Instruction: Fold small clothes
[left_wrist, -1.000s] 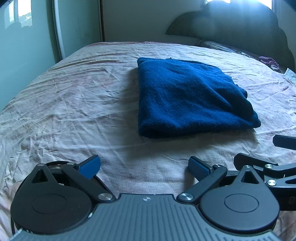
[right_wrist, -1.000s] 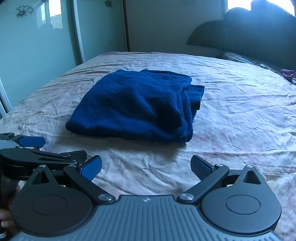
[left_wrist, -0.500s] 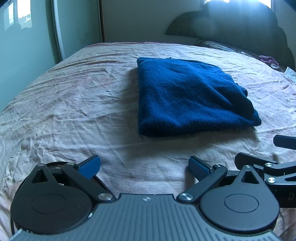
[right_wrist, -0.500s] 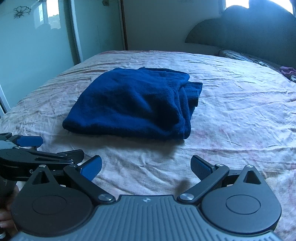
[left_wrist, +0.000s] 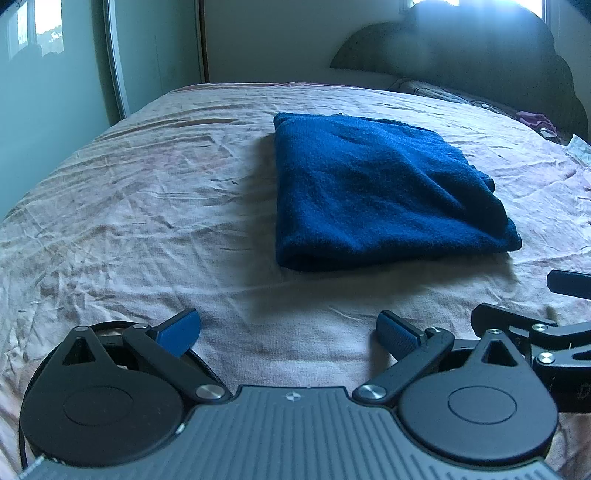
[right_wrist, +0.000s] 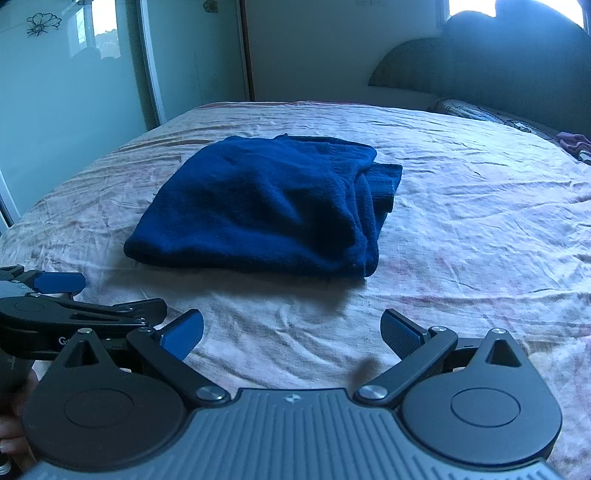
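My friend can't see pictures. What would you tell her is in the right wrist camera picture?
A dark blue folded garment lies on a wrinkled pinkish bed sheet. Near the camera, the right tool is open and empty, apart from the garment, and the left tool shows at the left edge.

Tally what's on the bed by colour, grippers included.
Blue: 1 folded garment
Purplish: 1 small cloth near the headboard, too small to identify
Black with blue pads: 2, the left gripper and right gripper, both open
Total: 4
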